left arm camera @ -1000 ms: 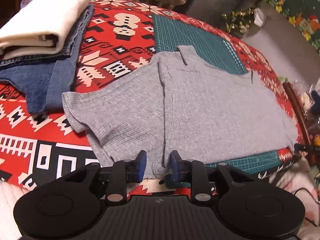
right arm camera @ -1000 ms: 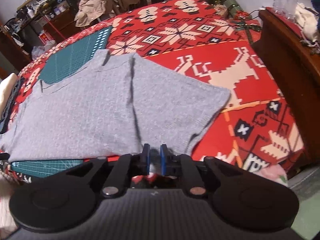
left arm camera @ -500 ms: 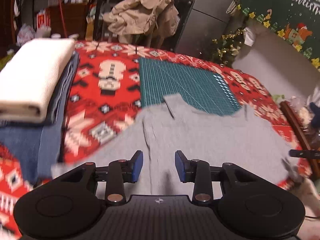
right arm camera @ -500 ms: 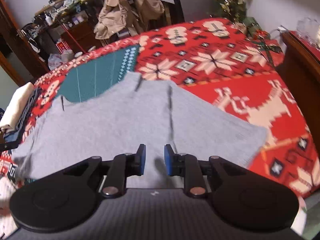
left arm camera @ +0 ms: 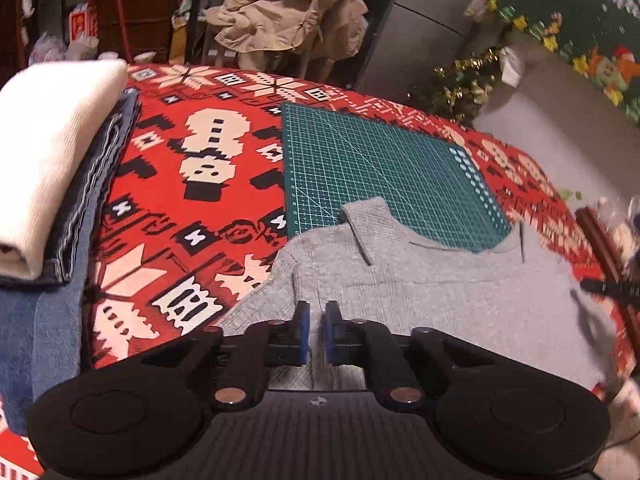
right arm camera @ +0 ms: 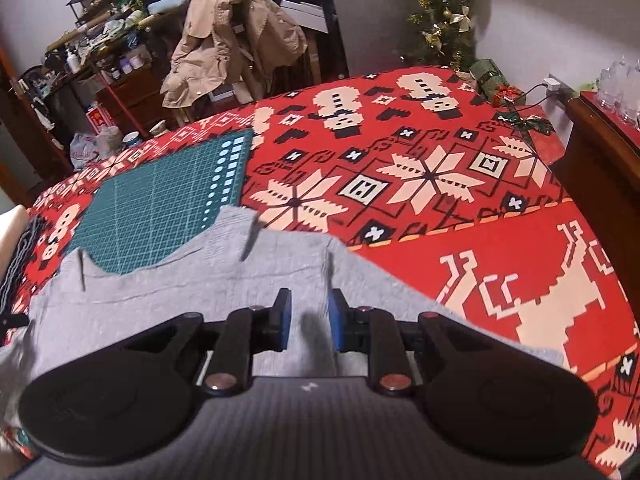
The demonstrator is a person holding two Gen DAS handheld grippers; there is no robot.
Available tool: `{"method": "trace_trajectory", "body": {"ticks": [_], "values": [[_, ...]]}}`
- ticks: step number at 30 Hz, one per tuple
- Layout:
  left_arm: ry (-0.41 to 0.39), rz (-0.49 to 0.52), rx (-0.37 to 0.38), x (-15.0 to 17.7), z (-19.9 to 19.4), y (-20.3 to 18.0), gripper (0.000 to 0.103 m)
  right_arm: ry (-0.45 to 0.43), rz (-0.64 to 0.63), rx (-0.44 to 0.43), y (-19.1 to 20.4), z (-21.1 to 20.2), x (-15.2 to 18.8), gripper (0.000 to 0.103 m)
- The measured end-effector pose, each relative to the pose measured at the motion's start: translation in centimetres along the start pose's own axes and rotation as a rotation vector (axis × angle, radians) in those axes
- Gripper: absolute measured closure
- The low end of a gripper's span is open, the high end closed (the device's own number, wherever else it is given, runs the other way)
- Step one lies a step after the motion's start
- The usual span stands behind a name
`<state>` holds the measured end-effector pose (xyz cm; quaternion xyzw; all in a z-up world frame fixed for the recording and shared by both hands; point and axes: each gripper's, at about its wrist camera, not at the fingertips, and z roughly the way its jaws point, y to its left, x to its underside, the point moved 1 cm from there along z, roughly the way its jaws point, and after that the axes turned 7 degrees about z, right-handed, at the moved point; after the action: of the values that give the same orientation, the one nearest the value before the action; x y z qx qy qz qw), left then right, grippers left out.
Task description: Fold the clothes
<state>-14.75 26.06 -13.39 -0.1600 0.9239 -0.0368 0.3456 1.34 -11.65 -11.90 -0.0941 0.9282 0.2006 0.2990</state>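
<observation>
The thin, limp grey shirt (left arm camera: 420, 280) lay half on the green mat (left arm camera: 380, 168), best pinched at its hem; left tool (left arm camera: 316, 334) had just been closing, nearly shut and pinching nothing visible, right tool (right arm camera: 308, 320) slightly open, empty.

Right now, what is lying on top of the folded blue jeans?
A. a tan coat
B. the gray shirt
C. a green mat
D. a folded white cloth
D: the folded white cloth rests on the stacked blue jeans, while the gray shirt lies apart, partly over the green mat.
</observation>
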Motion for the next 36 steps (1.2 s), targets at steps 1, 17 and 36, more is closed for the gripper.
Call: {"method": "trace_trajectory", "body": {"ticks": [1,17,36], "values": [[-0.005,0.015,-0.006,0.0,-0.1,-0.2,0.103,-0.001,0.001,0.000,-0.1,0.3,-0.1,0.081],[-0.074,-0.020,0.020,-1.5,-1.8,1.0,0.094,-0.003,-0.020,0.014,-0.5,3.0,-0.3,0.102],[-0.056,0.106,-0.098,-1.3,0.2,-0.1,0.100,0.013,-0.029,0.016,-0.7,3.2,-0.2,0.101]]}}
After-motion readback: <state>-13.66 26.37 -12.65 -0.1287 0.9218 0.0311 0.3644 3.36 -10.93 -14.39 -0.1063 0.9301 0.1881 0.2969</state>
